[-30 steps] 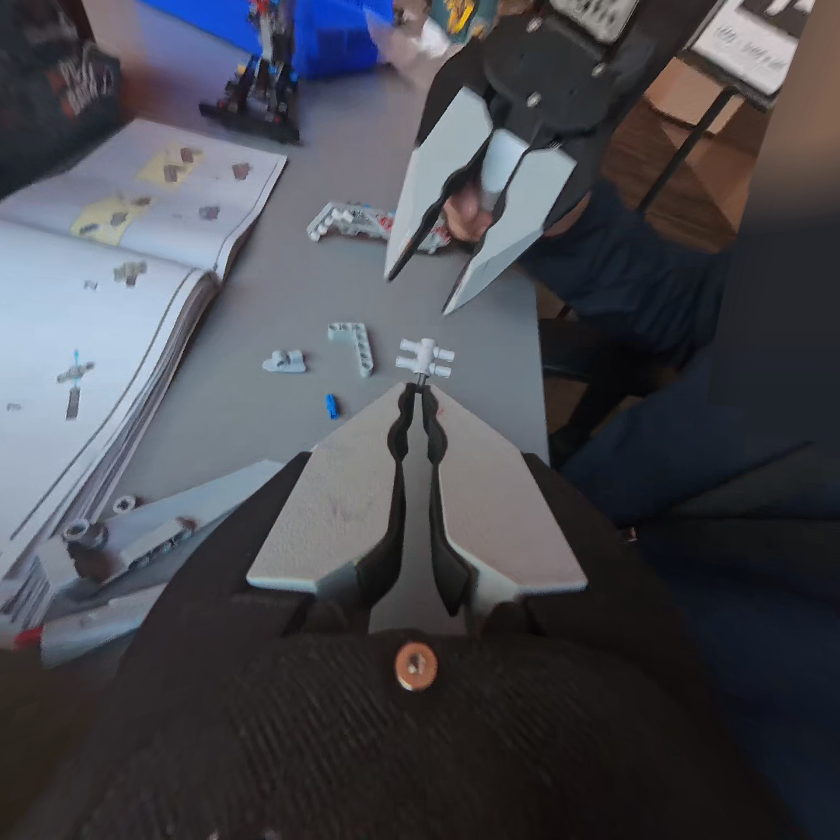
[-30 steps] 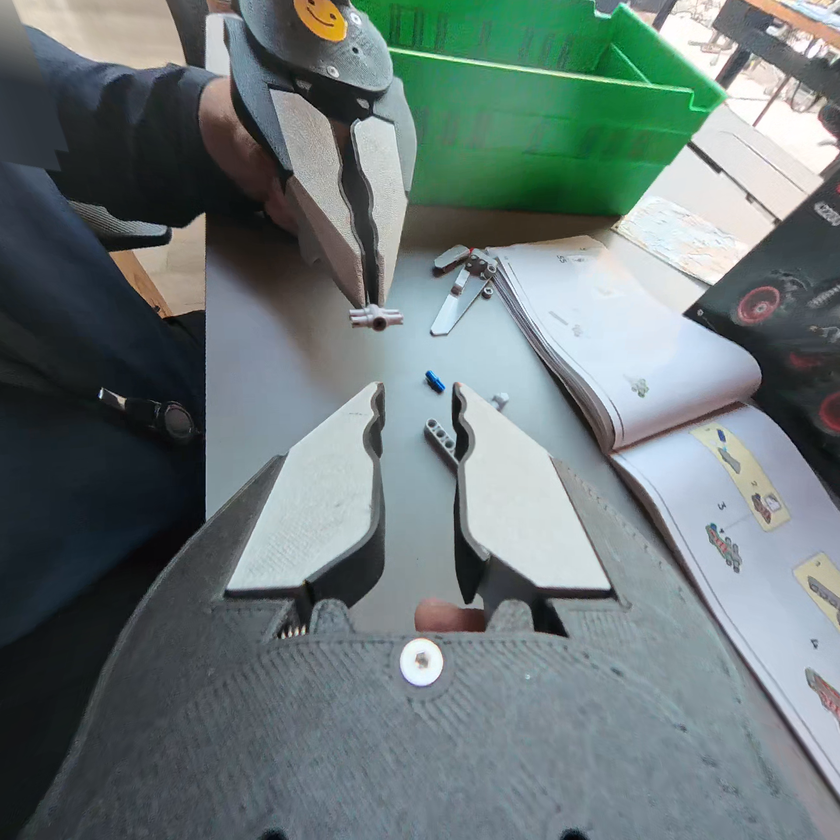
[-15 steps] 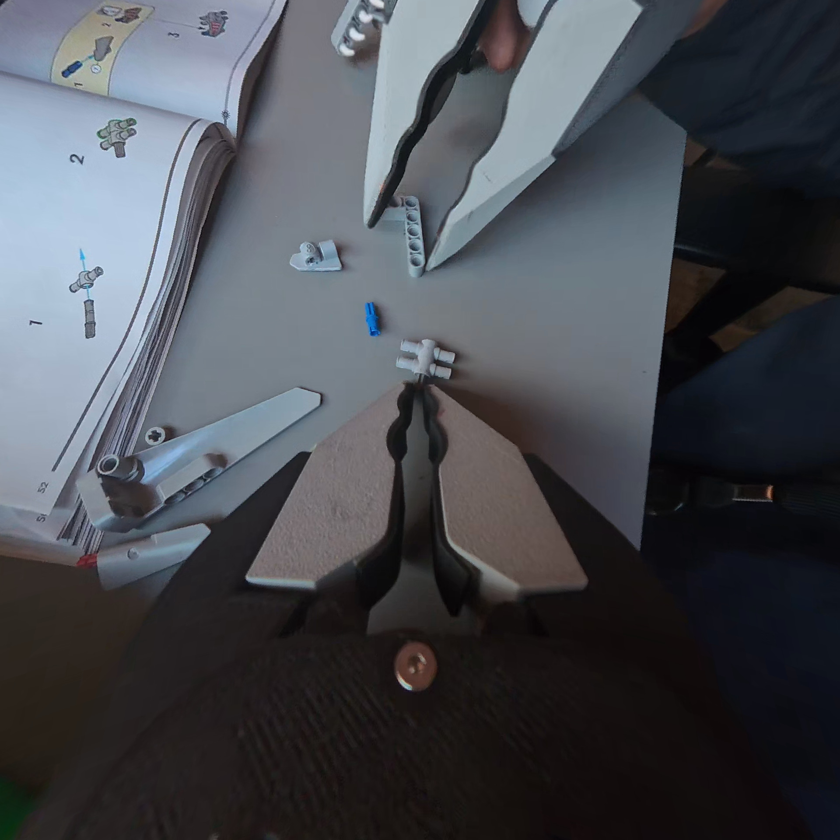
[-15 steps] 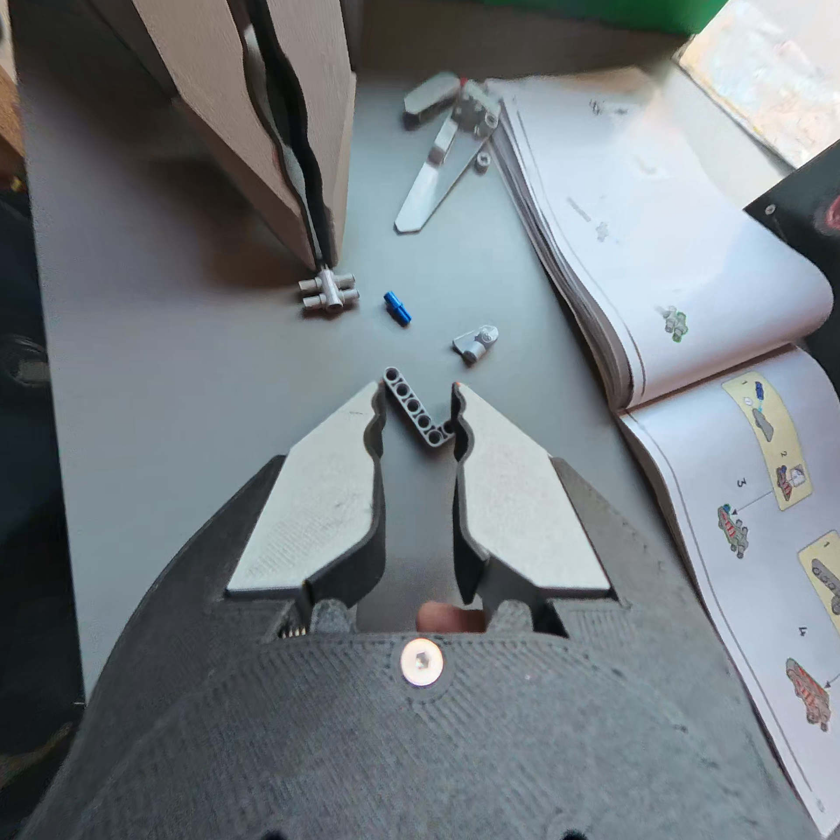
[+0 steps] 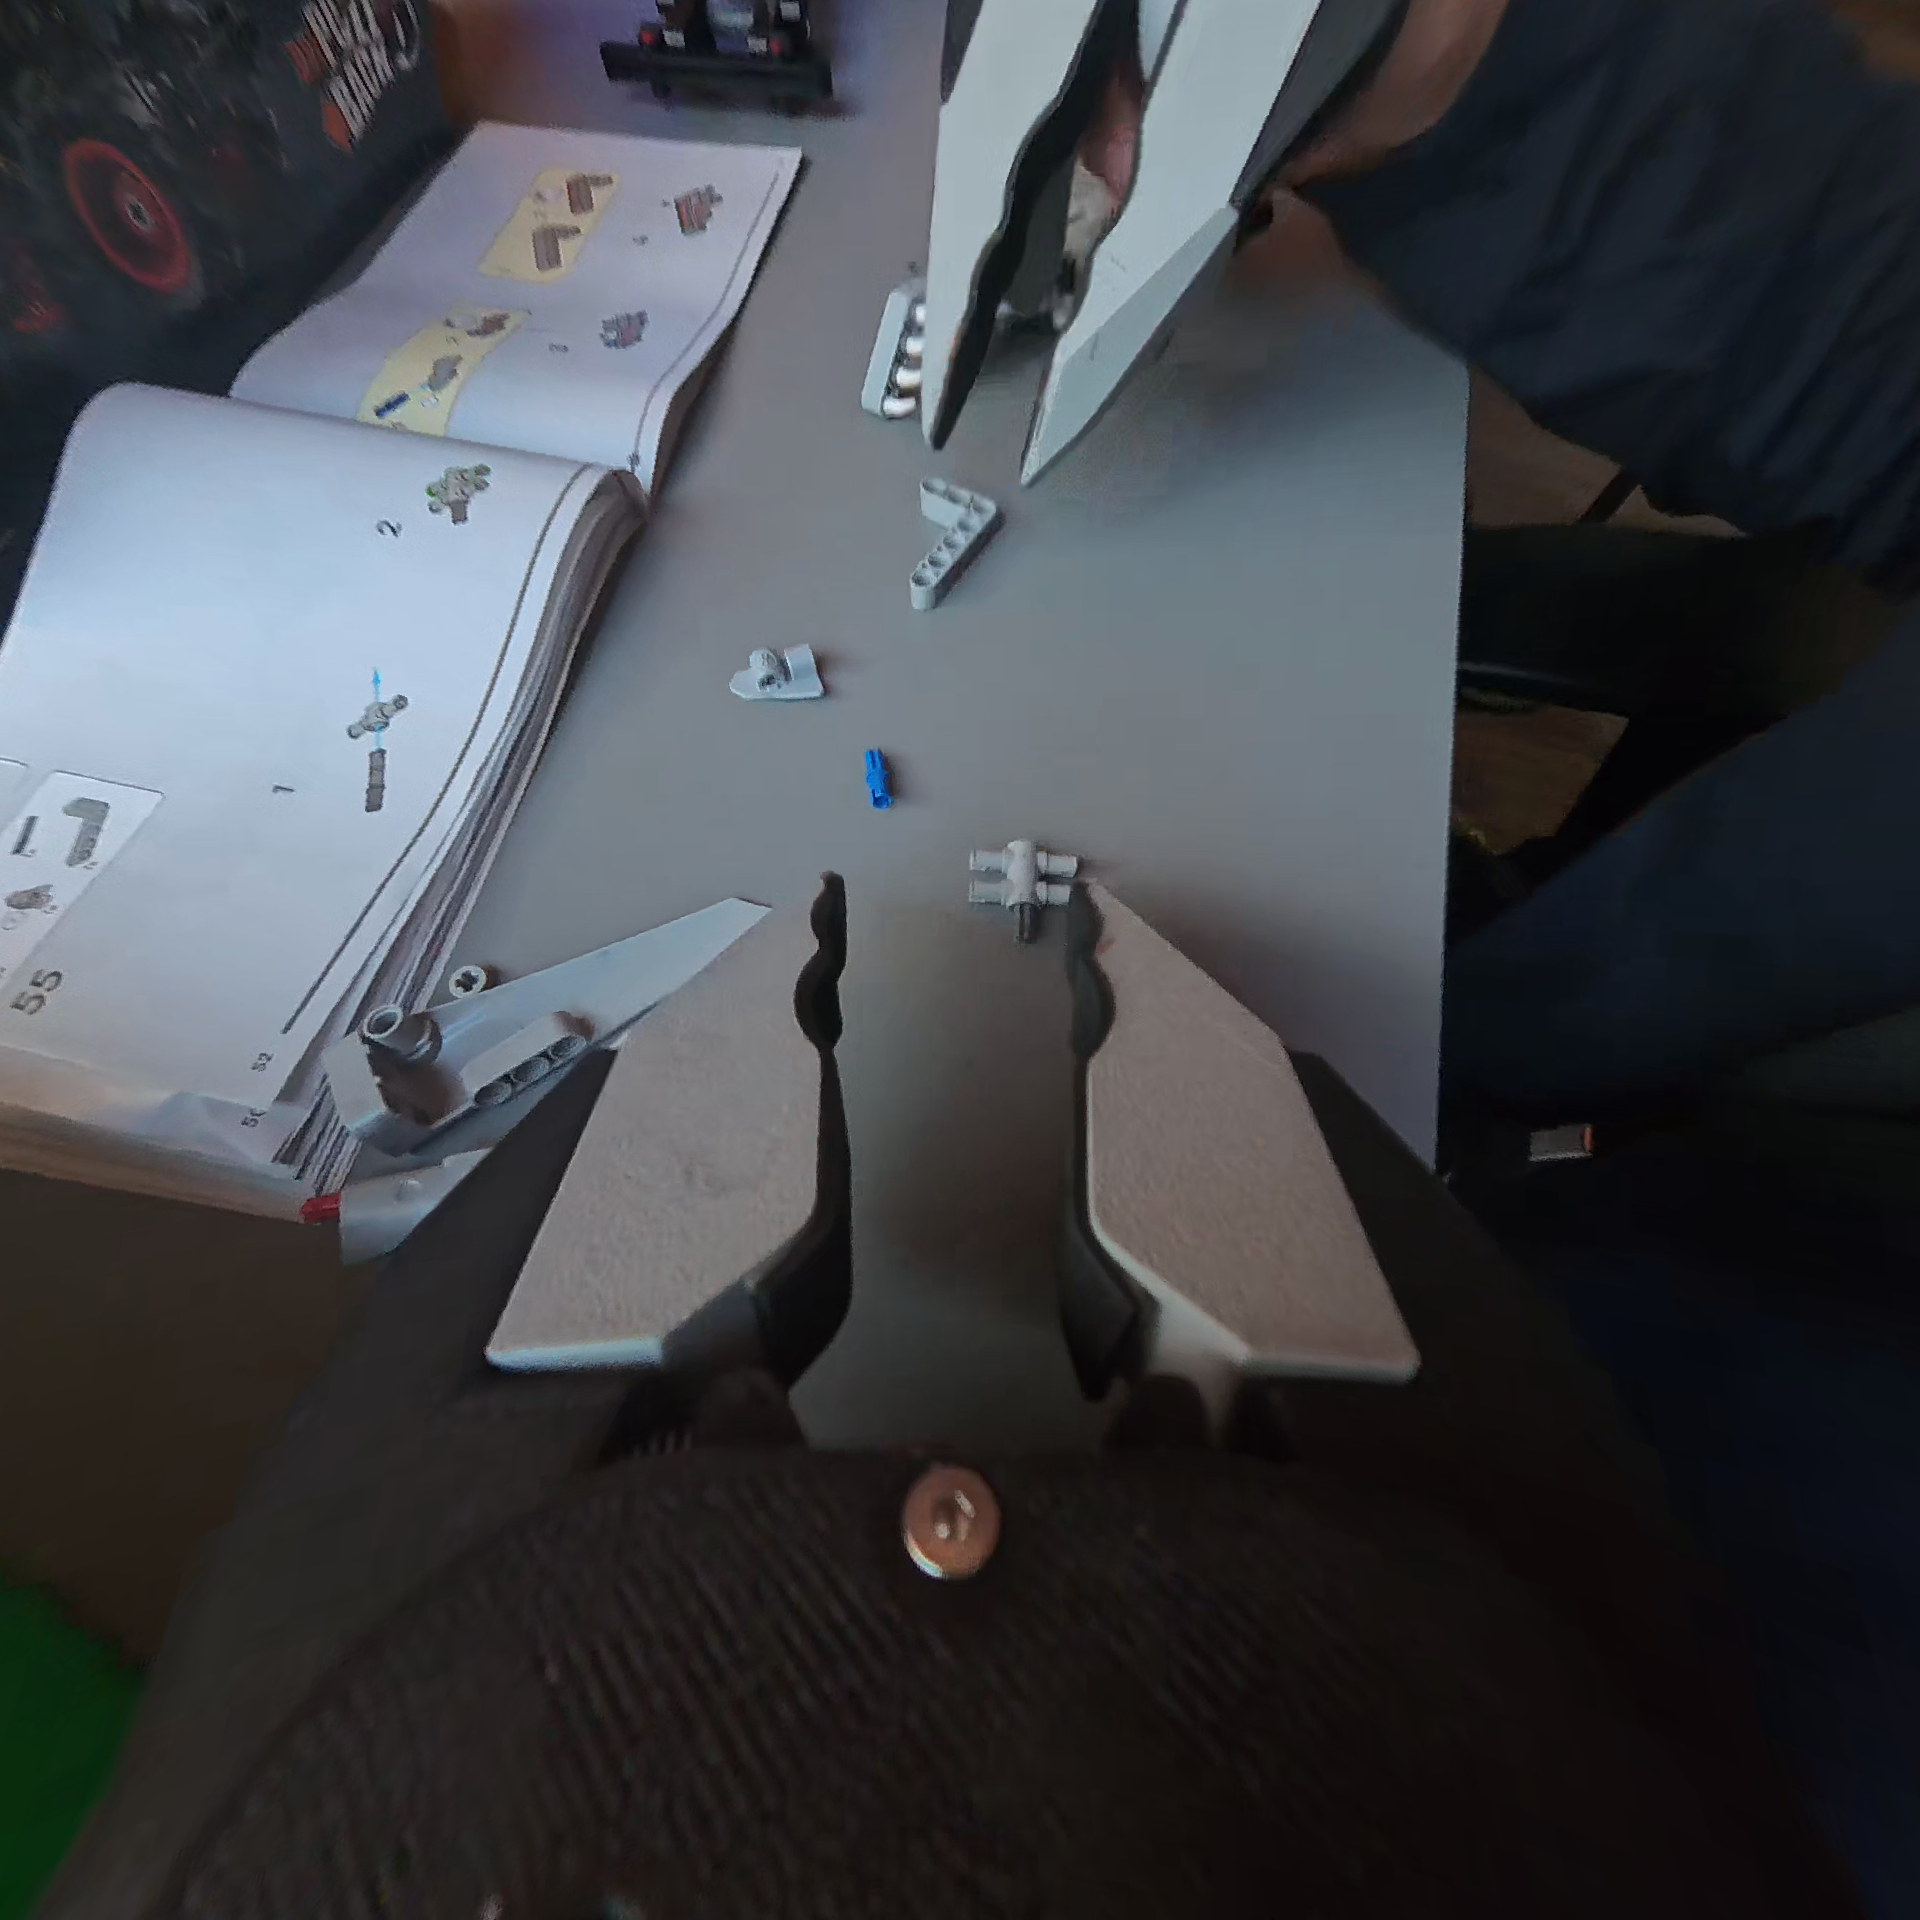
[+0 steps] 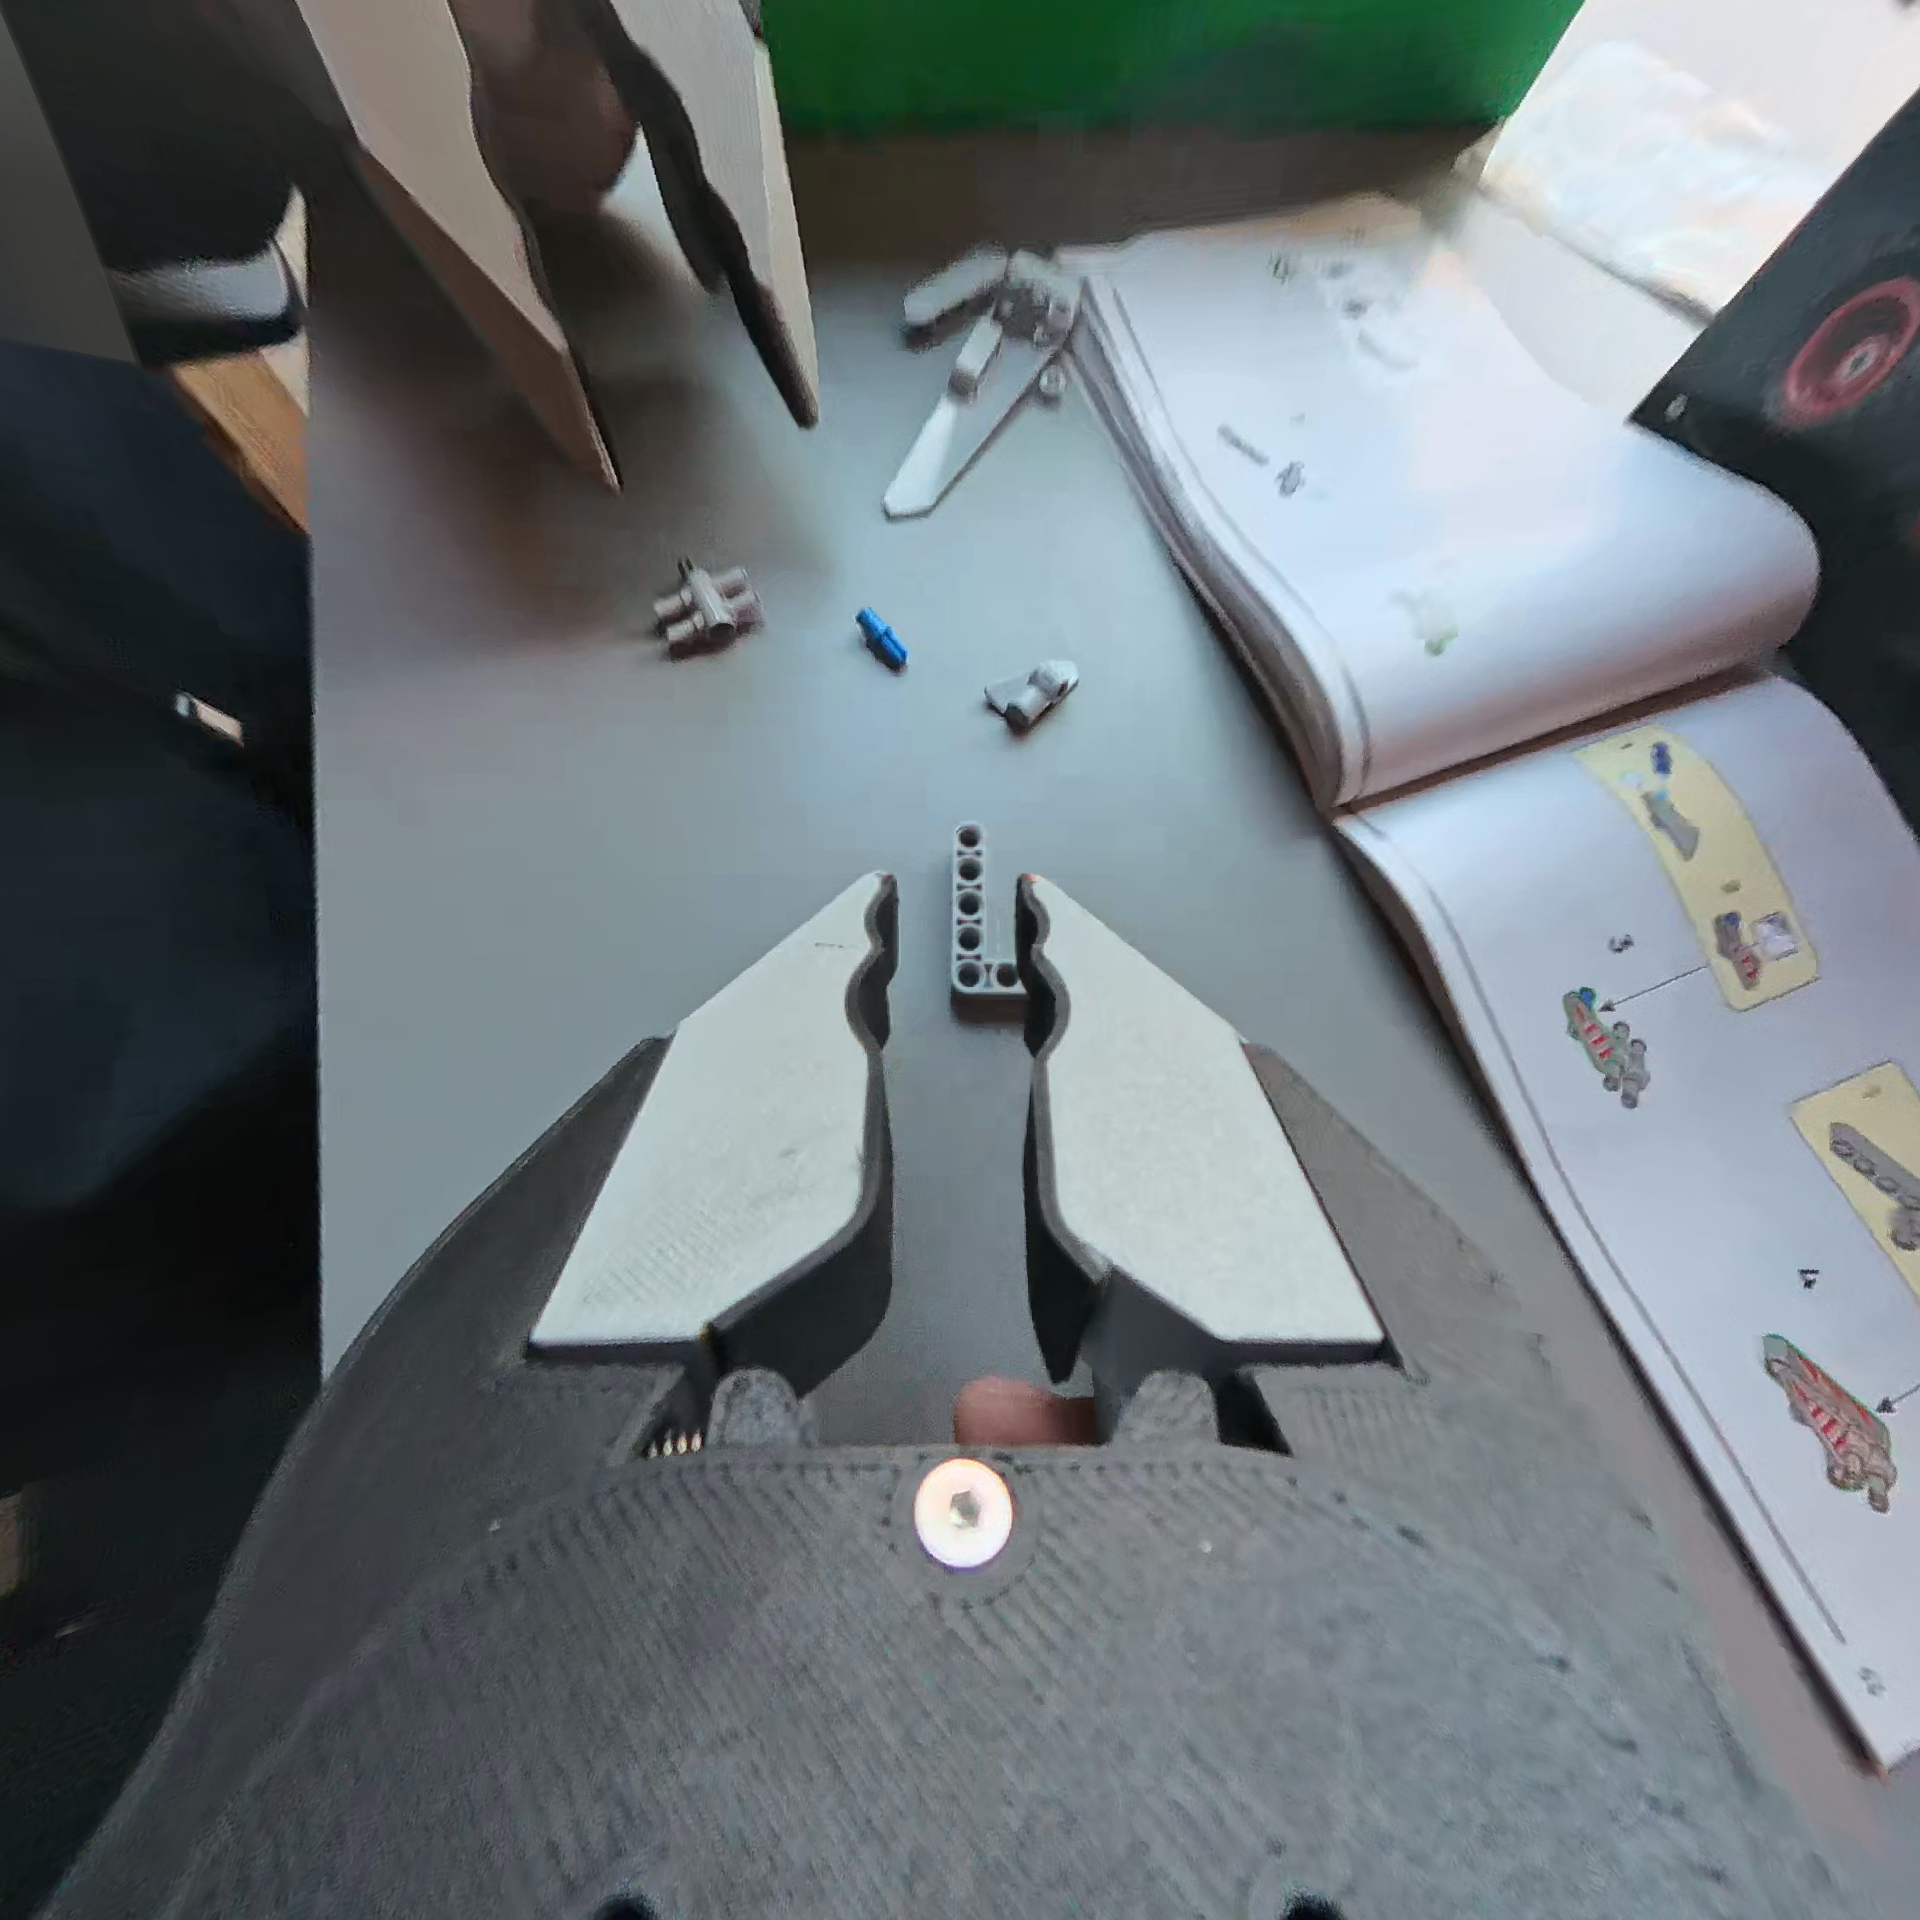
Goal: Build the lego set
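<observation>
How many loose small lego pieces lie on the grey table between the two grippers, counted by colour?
Grey: 3, the cross-shaped connector, the L-shaped beam and the small bracket piece.
Blue: 1, the short pin.
Total: 4.

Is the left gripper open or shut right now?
Open. The left gripper shows bare table between its fingertips, and the grey cross connector lies free on the table.
</observation>
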`<state>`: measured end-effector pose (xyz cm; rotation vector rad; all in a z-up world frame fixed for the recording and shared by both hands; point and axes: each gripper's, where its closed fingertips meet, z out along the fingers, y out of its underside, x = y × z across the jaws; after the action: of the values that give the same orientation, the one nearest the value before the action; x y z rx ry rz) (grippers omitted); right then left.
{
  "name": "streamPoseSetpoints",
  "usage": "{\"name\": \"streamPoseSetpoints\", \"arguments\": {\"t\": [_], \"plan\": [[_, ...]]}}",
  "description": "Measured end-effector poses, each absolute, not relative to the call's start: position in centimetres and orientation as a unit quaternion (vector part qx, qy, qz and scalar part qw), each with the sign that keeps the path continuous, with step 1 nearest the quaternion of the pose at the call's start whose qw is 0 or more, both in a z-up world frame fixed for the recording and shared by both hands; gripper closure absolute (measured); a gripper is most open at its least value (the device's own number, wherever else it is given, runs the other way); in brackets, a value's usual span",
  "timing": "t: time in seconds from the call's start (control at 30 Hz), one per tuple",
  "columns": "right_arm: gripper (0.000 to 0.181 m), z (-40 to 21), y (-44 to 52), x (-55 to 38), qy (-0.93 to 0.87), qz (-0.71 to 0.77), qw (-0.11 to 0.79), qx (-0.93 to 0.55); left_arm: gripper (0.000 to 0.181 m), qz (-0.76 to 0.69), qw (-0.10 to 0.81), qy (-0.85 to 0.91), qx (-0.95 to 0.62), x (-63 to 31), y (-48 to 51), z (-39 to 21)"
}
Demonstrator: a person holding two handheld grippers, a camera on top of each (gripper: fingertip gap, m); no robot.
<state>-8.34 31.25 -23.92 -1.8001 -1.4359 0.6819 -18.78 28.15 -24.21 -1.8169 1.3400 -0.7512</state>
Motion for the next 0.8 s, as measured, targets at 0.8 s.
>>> {"name": "streamPoseSetpoints", "arguments": {"t": [0.8], "plan": [[0.109, -18.7, 43.0, 4.3, -0.244, 0.24, 0.581, -0.738, 0.145, -0.314, 0.462, 0.462, -0.689, -20.1, 29.6, -21.2]]}}
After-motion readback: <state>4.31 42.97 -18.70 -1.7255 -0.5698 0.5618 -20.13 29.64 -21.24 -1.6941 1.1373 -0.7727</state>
